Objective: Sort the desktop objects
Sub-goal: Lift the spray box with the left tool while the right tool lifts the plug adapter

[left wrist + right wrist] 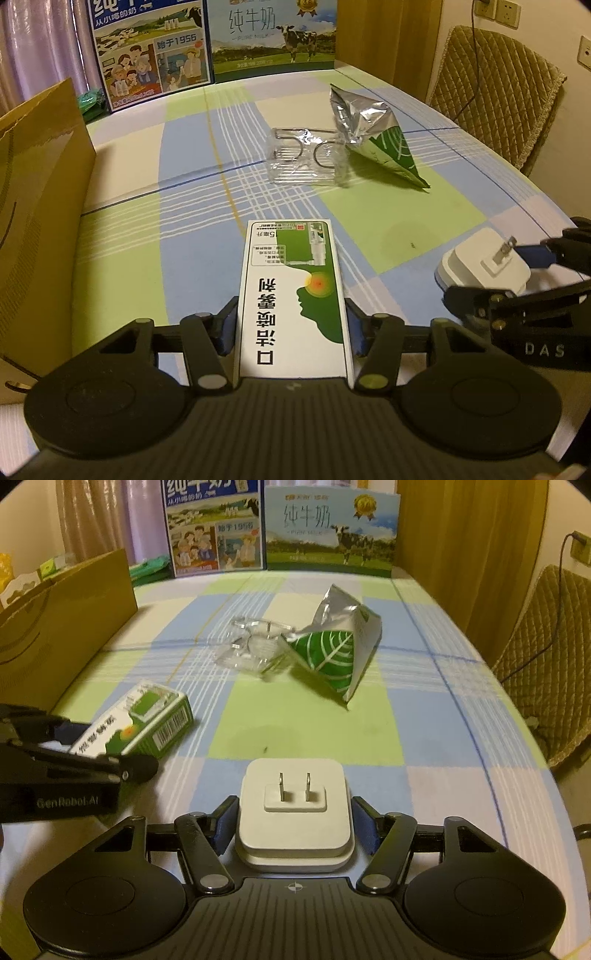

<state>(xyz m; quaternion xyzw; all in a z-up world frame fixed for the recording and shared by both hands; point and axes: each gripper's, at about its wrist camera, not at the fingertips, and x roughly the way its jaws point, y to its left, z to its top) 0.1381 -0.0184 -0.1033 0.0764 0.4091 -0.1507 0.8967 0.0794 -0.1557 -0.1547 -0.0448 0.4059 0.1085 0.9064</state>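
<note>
My left gripper (291, 323) is shut on a white and green medicine box (291, 280), its blue pads pressed against the box's long sides. The right wrist view shows that box (147, 720) at the left, low over the cloth, in the left gripper (99, 746). My right gripper (294, 823) is shut on a white plug charger (295, 812) with its two prongs facing up. That charger (484, 266) and the right gripper (496, 275) appear at the right edge of the left wrist view. Mid-table lie a clear plastic package (303, 155) and a silver and green foil bag (373, 136).
A checked tablecloth (314, 731) covers the table. A brown paper bag (40, 206) stands along the left side. Two milk cartons (155, 48) (273, 37) stand at the far edge. A padded chair (498, 96) is beyond the right edge.
</note>
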